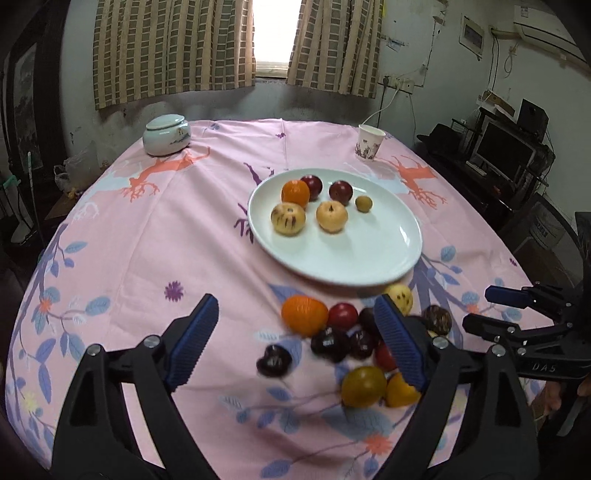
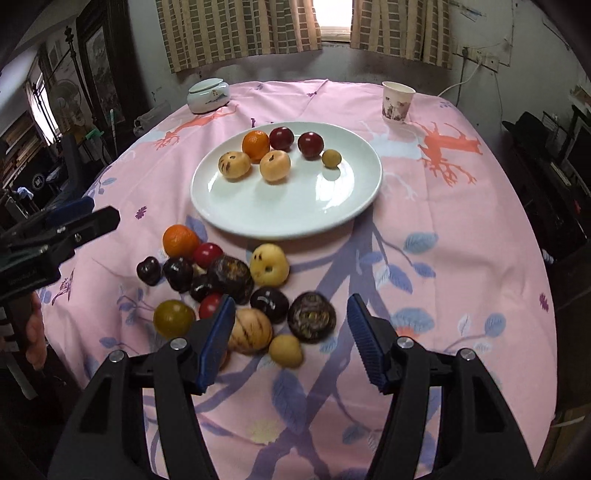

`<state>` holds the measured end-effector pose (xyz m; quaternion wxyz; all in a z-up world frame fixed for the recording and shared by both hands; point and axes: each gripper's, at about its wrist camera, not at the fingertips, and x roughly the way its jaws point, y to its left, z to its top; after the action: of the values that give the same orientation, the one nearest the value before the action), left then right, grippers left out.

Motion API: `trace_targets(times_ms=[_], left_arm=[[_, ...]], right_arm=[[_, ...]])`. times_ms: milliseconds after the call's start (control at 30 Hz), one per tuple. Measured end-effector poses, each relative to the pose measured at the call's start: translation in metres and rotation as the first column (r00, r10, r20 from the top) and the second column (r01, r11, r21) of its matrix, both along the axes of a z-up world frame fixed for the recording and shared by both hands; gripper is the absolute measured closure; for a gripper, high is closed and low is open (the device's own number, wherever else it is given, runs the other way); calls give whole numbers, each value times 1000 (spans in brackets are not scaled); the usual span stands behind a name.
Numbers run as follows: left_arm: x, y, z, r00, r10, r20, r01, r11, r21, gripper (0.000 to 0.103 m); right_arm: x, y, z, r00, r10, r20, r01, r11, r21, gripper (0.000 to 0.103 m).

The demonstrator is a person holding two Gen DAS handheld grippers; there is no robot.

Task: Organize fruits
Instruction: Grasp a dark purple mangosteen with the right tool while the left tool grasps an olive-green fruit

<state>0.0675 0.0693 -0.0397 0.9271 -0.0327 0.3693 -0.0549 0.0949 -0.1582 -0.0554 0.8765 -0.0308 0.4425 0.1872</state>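
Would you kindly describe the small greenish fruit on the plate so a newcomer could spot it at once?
Start at the white plate in the middle of the pink tablecloth. Six fruits sit along its far side; the small greenish fruit is at the right end, beside a dark red plum. It is the smallest on the plate and the only olive-green one.

A home: checked curtains (image 1: 173, 48), clothed table (image 1: 184, 236), wall air-conditioner (image 1: 546, 31).
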Motion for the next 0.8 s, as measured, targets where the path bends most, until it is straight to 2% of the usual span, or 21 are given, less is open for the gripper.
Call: trace_targets(times_ms=[167,267,367,567,633,700,800], left_arm=[[-26,-7,-32,996,-43,-82,44,999,10,14],[-35,-5,-40,994,-45,-98,45,999,6,14],[-41,-3,-45,994,-39,-106,40,999,1,14],[-42,1,-56,989,-26,-147,30,999,19,14],[-42,1,-58,988,-25,-154,29,999,20,14],[-43,1,-58,988,-25,-153,29,999,22,14],[-45,3,-59,988,-23,-152,26,999,19,14]], right_arm=[[-24,-7,-23,996,-43,-79,49,995,82,40],[-29,-5,-30,995,-45,-90,51,997,60,40],[-28,-9,-31,995,-78,-68,81,996,38,40],[-2,-23,-24,994,-107,37,106,994,11,40],[15,-22,-30,996,-84,1,84,996,8,40],[29,-18,-38,997,-56,-47,56,998,14,46],[44,-8,-54,992,-37,-118,34,999,-26,51]])
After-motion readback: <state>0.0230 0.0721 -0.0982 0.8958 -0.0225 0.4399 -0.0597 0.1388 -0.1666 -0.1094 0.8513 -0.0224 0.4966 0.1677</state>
